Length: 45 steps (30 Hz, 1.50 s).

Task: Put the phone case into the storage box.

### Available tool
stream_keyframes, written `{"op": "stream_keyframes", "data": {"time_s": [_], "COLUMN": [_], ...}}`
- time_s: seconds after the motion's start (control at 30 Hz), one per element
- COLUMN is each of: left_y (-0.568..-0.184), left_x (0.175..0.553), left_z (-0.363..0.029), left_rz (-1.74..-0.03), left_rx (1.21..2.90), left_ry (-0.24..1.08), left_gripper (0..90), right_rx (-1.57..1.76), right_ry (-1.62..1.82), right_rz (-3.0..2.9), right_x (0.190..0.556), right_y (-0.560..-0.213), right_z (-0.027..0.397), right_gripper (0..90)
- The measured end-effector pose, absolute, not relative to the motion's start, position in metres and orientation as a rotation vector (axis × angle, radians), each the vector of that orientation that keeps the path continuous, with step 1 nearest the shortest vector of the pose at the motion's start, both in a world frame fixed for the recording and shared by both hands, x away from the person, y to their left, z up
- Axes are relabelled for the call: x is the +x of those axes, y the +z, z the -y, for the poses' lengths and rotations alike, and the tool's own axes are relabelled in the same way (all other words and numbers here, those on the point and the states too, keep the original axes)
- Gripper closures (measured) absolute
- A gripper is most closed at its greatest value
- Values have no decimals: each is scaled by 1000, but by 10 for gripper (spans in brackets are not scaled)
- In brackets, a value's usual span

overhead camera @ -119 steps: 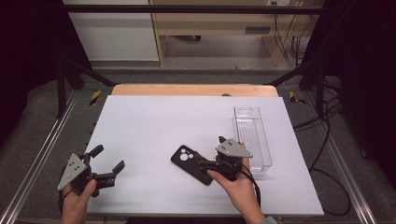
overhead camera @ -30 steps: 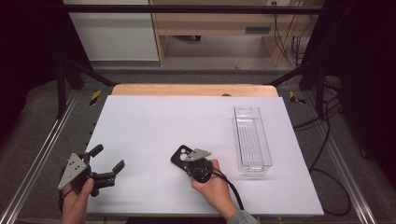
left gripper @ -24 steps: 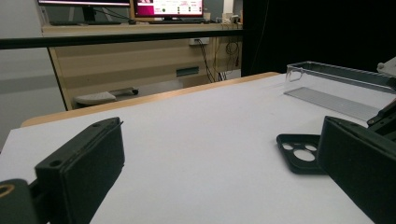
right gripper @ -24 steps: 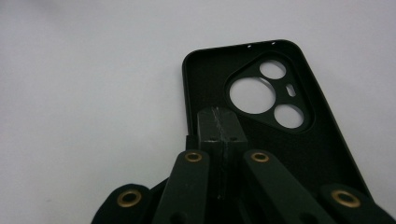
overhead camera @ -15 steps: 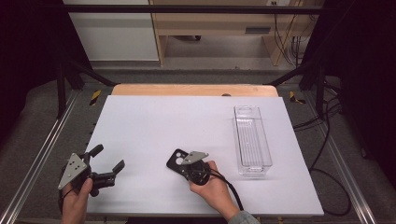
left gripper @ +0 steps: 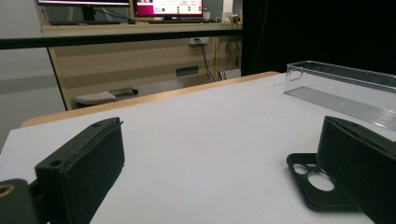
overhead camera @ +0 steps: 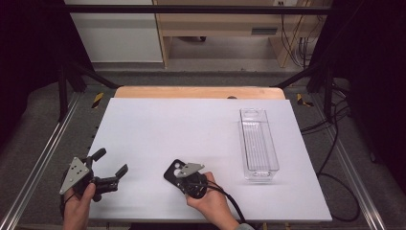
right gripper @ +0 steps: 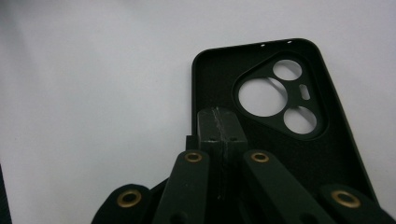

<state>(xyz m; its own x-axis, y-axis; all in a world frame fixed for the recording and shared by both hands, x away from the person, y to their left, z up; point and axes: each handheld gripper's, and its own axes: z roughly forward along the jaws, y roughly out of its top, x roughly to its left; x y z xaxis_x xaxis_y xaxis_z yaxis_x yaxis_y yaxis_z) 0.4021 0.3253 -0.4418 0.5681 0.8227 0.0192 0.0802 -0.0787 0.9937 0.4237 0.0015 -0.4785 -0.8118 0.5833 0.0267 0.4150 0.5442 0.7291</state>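
Scene: we are looking down on a white table with a person's two hands coming in from the near edge, each holding a gripper.
Phone case: a black phone case is lying flat on the near middle of the table, open side up, its camera cut-outs facing us in the right gripper view.
Right gripper: we are seeing the right gripper resting over the near end of the case; its jaws are pressed together, tips on or just above the case's inner face near one long edge. We cannot tell whether a wall of the case is pinched between them.
Left gripper: the left gripper is sitting at the near left, well apart from the case, with its jaws spread wide and nothing between them.
Tray: a clear plastic tray is standing empty at the right, running near to far.
Step in hand: we are judging that the right gripper is working the case across the table surface rather than lifting it.
Next move: we are expecting it calls for a firm hold on one edge of the case, perhaps with the left gripper steadying the other side, before any carry toward the tray.
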Motion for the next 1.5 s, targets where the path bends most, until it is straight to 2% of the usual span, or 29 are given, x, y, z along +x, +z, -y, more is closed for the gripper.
{"op": "stream_keyframes", "data": {"time_s": [0.83,1.13,1.37,1.5], "left_y": [-441,-442,-442,-442], "left_x": [401,401,401,402], "left_z": [-325,-325,-325,-325], "left_rz": [-790,-792,-793,-795], "left_rx": [1544,1547,1548,1553], "left_ry": [735,734,736,738], "left_gripper": [10,10,10,10], "right_rx": [820,837,829,833], "right_ry": [1145,1162,1158,1156], "right_rz": [-2581,-2538,-2528,-2523], "right_x": [424,425,422,420], "right_y": [-477,-468,-461,-457], "right_z": [1,15,26,31], "right_gripper": [900,900,847,761]}}
